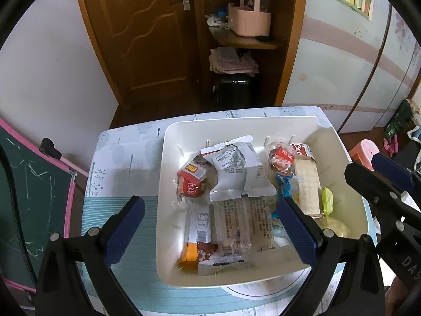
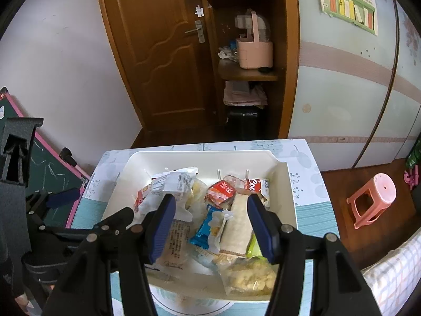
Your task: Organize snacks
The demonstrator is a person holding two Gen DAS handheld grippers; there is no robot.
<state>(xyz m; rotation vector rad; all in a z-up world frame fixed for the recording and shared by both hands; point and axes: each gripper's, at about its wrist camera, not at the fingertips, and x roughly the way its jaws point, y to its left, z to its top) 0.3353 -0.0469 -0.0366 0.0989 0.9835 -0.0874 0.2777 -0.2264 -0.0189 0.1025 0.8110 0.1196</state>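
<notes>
A white tray (image 1: pixel 168 173) (image 2: pixel 286 184) on the small table holds several wrapped snacks. Among them are white packets (image 1: pixel 236 168), a red round snack (image 1: pixel 189 181), a long cream wafer pack (image 1: pixel 307 184) (image 2: pixel 236 223), a blue packet (image 2: pixel 208 226) and a clear bag of yellow pieces (image 2: pixel 250 276). My left gripper (image 1: pixel 210 226) is open and empty, low over the tray's near left part. My right gripper (image 2: pixel 210 226) is open and empty above the blue packet and wafer pack; it also shows in the left wrist view (image 1: pixel 379 173) at the right.
The table (image 1: pixel 118 163) has a pale patterned cloth. A green chalkboard (image 1: pixel 29 200) leans at the left. A pink stool (image 2: pixel 373 200) stands on the floor at the right. A wooden door (image 1: pixel 147 34) and shelves with a pink basket (image 1: pixel 250 18) are behind.
</notes>
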